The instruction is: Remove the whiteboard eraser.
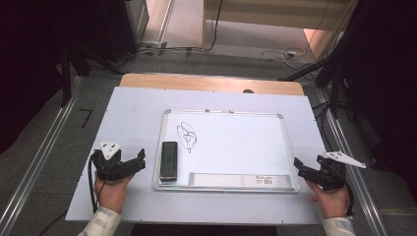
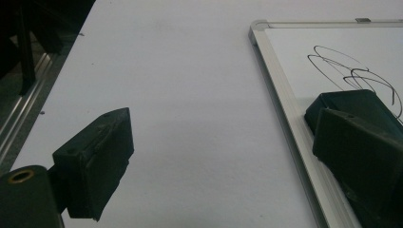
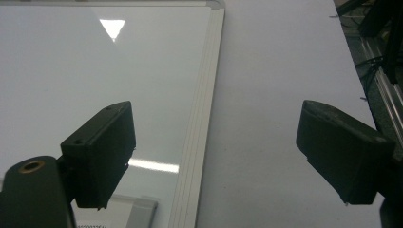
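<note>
The left gripper (image 1: 139,160) rests on the white table cover (image 1: 128,105) just left of the whiteboard (image 1: 236,142), jaws spread wide and holding nothing; the right gripper (image 1: 298,166) sits off the board's right edge, jaws likewise spread and empty. The work in hand appears to be wiping the black scribble (image 1: 187,136) from the board. The black eraser (image 1: 168,160) lies flat on the board's lower left corner, just below and left of the scribble, close to the left gripper; in the left gripper view one jaw stands directly before it. Risks, as judged: the board lies loose on the cover and may slide under a wiping stroke unless the right gripper steadies its frame; a jaw may catch the raised aluminium frame (image 2: 280,102) on approach; a shallow pinch on the eraser may let it twist or slip out. Writing: a long label strip (image 1: 240,180) along the board's lower edge carries a barcode and small print, too small to read. No brand can be made out on the eraser.
</note>
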Available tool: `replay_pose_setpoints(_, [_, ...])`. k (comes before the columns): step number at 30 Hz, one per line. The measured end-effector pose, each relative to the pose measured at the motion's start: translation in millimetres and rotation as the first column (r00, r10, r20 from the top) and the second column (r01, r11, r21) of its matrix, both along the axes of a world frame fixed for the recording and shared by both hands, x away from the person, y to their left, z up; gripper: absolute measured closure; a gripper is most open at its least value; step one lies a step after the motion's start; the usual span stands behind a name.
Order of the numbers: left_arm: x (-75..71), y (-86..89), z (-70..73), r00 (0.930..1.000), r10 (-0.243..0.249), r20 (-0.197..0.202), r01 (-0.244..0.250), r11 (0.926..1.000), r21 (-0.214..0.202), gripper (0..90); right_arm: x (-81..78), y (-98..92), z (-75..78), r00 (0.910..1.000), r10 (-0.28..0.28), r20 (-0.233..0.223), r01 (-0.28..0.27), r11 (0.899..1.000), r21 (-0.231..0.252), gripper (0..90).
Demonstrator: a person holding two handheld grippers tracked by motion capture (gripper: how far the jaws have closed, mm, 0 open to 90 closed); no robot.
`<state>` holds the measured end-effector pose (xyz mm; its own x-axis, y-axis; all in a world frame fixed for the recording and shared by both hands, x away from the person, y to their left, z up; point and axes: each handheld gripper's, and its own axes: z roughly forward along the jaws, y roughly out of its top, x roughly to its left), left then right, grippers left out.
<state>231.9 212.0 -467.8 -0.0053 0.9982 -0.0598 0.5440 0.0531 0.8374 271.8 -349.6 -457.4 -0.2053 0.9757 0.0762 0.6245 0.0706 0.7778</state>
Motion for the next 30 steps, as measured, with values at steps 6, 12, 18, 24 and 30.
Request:
replay_pose_setpoints(6, [0.8,-3.6,-0.1,1.0,-0.009,-0.003,0.009,1.0,0.003,6.7,0.1,0.2,-0.2,1.0,0.004,0.001,-0.004,1.0,0.0,11.7])
replay_pose_setpoints(12, [1.2,-7.9,0.4,0.9999,-0.014,-0.002,0.014,0.9999,0.0,6.7,0.1,0.5,-0.3,1.0,0.003,-0.001,-0.003,1.0,-0.002,11.6])
replay_pose_setpoints(18, [2.0,-10.1,0.7,0.9998,-0.019,-0.004,0.019,0.9998,-0.008,6.7,0.2,0.7,-0.4,1.0,0.003,-0.002,-0.003,1.0,-0.003,11.7])
replay_pose_setpoints(24, [4.3,-18.9,0.1,0.9994,-0.036,-0.005,0.035,0.9994,-0.006,6.7,0.4,1.4,-0.5,1.0,0.003,-0.002,-0.003,1.0,-0.004,11.7])
replay_pose_setpoints(30, [6.5,-30.9,-0.4,0.9981,-0.061,-0.01,0.061,0.9981,0.005,6.7,0.3,1.6,-0.4,1.0,0.002,-0.004,-0.002,1.0,-0.006,11.8])
